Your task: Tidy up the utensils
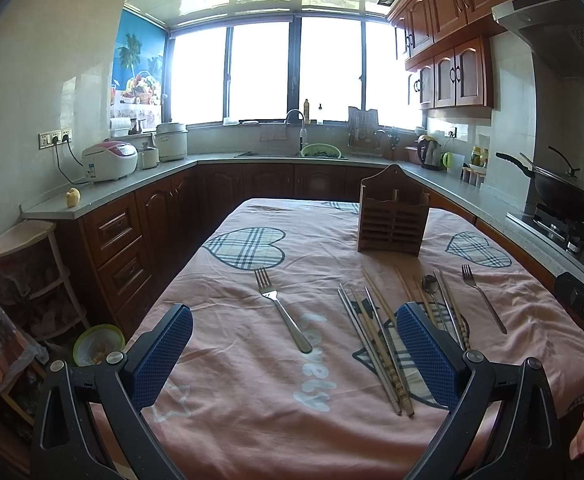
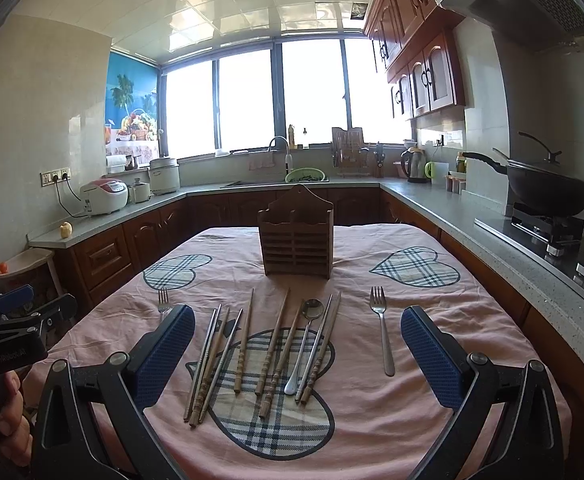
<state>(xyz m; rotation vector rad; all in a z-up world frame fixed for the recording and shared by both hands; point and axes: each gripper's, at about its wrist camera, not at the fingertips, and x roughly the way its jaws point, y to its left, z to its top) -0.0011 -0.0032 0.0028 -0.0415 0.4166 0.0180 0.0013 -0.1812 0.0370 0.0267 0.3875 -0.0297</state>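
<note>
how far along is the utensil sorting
Nothing looks done: the wooden holder shows no utensils. Nothing is in hand; the left tool and right tool are open. Left: both forks, the spoon and the chopsticks on the tablecloth.

A matt, creased pink cloth (image 2: 432,320) covers the bench; glossy steel forks (image 2: 382,332), matt turned-wood chopsticks (image 2: 269,354), slatted brown wooden holder (image 2: 296,240).

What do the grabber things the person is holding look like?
Both the left gripper and the right gripper have black frames with triangle-shaped cutouts and round silver bolts. Their fingers carry flat blue pads covered in tiny bumps. The left one's black body shows small white lettering, too blurry to read.
</note>
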